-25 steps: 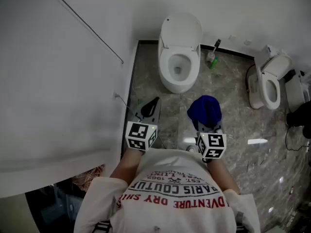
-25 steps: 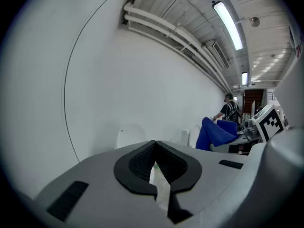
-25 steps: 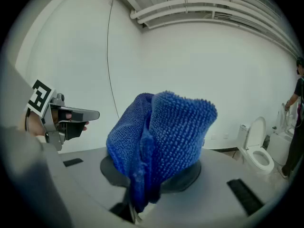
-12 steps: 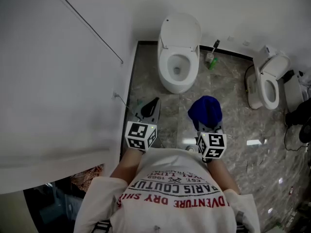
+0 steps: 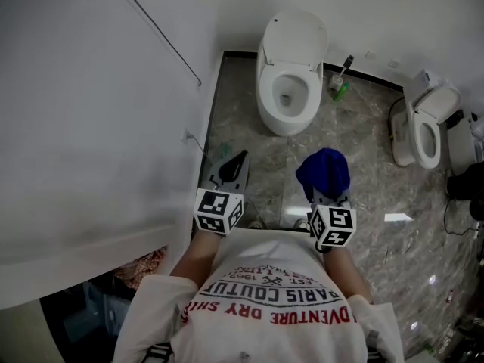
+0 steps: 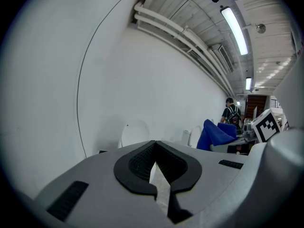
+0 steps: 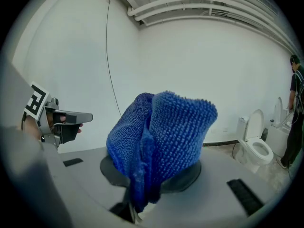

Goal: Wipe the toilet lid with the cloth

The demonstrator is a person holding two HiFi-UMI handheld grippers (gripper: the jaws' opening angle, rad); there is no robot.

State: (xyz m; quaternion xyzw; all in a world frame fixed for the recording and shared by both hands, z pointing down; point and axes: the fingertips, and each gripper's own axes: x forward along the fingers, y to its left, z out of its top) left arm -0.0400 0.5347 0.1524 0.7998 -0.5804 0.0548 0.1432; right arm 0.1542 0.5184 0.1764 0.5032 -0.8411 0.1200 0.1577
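Left gripper (image 6: 154, 163): I see its jaws closed together, empty;
Right gripper (image 7: 135, 201): clenched on blue cloth (image 7: 161, 137), the pinch itself clear only in its own view;
Head view: toilet lid (image 5: 295, 32) raised, well ahead of both

Floor (image 5: 363, 165): grey marbled tile, glossy, with dark skirting along the back wall. Standing on it:
- a white toilet (image 5: 291, 123) against the back wall, lid up
- a brush with a green base (image 5: 339, 87) just beside that toilet
- a second white toilet (image 5: 425, 131) well apart at right, lid also up
- a dark object (image 5: 461, 184) at the right edge
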